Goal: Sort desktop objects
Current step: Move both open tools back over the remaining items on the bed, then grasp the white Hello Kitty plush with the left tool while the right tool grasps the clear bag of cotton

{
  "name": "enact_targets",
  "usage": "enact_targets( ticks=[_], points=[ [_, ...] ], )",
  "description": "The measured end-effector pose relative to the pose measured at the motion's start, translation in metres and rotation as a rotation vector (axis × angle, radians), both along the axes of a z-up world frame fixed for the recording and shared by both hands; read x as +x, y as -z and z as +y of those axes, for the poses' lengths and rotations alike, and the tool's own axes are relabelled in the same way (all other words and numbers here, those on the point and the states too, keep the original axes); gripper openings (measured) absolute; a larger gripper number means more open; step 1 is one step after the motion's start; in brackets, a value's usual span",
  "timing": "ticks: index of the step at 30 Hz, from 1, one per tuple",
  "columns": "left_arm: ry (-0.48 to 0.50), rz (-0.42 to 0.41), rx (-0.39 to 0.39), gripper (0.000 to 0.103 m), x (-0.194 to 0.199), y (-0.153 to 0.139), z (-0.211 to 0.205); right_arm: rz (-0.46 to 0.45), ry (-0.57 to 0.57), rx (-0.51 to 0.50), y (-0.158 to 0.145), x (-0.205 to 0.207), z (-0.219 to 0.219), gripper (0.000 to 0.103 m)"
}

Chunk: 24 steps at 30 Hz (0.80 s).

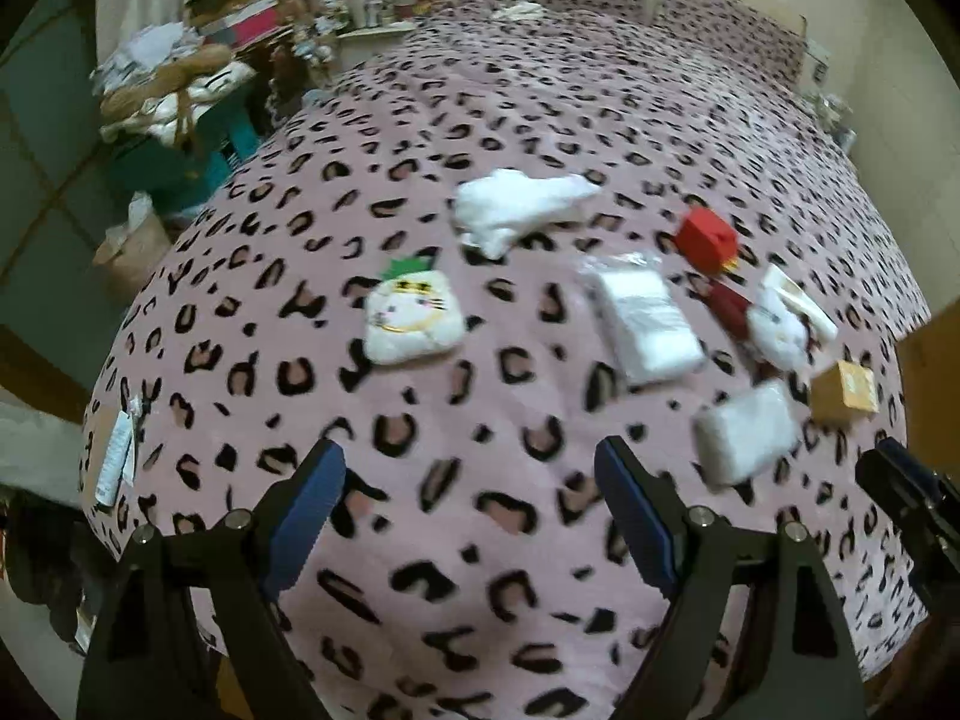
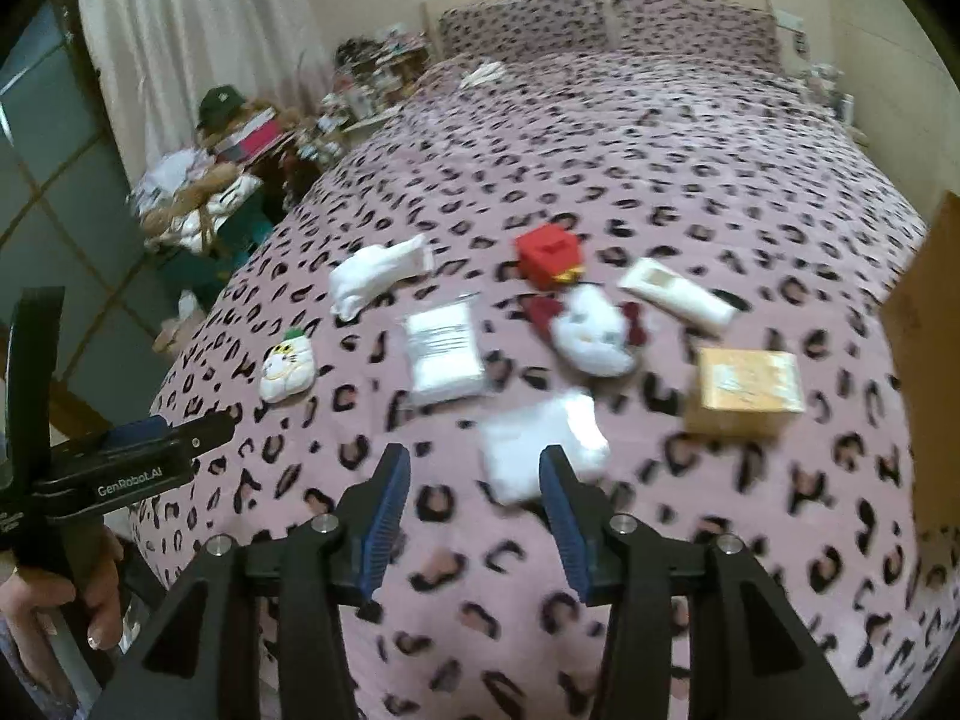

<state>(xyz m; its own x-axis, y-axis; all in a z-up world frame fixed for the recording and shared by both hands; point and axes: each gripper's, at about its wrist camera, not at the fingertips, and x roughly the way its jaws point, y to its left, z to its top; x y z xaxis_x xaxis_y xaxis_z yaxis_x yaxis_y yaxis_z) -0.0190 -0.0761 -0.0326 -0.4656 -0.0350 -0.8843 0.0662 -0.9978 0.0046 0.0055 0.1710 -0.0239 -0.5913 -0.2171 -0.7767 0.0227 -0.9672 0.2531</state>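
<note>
Several small objects lie on a pink leopard-print bed (image 1: 420, 138). In the left wrist view: a white cat pouch (image 1: 414, 315), white socks (image 1: 516, 207), a clear plastic packet (image 1: 648, 321), a red box (image 1: 707, 237), a white plush (image 1: 777, 330), a white pack (image 1: 747, 432) and a tan box (image 1: 846, 393). My left gripper (image 1: 471, 468) is open and empty above bare blanket. My right gripper (image 2: 474, 474) is open and empty, just short of the white pack (image 2: 540, 444). The tan box (image 2: 747, 390), plush (image 2: 594, 333) and packet (image 2: 444, 351) lie beyond.
A cardboard box (image 2: 924, 324) stands at the bed's right edge. A cluttered teal table (image 1: 180, 120) with bags and a cap stands left of the bed. Pillows (image 2: 600, 24) lie at the far end. A white tube box (image 2: 678, 291) lies near the plush.
</note>
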Motion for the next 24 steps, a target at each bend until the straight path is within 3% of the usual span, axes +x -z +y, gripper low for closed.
enact_targets(
  ticks=[8,16,24],
  points=[
    [-0.053,-0.032,0.052,0.087,-0.033,0.031,-0.035,-0.042,-0.090,0.013,0.023,-0.057,-0.043,0.047],
    [-0.098,-0.057,0.097,0.087,-0.088,0.065,-0.055,-0.162,-0.081,-0.009,0.069,-0.122,-0.057,0.047],
    [-0.115,-0.114,0.120,0.087,-0.125,0.102,-0.060,-0.204,-0.045,-0.017,0.097,-0.164,-0.061,0.047]
  ],
)
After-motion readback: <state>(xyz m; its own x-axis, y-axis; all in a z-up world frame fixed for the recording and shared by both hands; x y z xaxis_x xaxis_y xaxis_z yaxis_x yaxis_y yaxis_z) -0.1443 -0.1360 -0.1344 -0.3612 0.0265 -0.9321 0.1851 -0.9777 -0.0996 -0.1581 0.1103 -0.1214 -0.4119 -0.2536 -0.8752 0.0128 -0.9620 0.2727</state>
